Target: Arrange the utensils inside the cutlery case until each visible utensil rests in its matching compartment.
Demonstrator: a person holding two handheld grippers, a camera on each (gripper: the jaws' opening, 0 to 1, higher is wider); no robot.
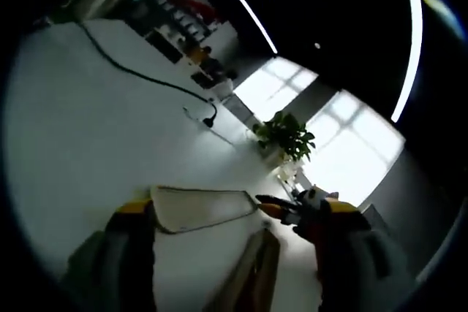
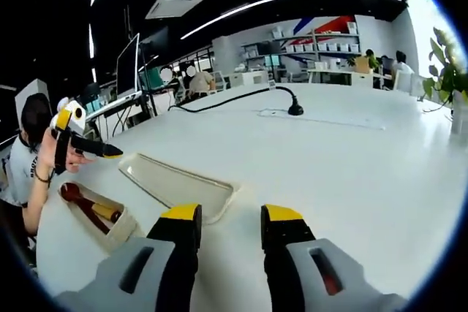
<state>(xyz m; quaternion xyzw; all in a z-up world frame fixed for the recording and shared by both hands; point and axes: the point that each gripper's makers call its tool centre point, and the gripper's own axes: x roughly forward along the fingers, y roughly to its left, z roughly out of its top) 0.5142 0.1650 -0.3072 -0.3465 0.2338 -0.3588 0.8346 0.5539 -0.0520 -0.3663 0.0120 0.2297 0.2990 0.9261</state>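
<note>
Black cable (image 2: 227, 98) across white table (image 2: 351, 173); potted plant (image 1: 285, 135) beyond.

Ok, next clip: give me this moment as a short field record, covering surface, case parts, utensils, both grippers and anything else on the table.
surface: white table
lid or tray: shallow cream tray, nothing in it
case: open cutlery case at the table's edge
utensils: red-and-wood handled utensil lying in the case
right gripper: open, above the table near the tray
left gripper: holds nothing, jaw state unclear
other: black cable, potted plant
</note>
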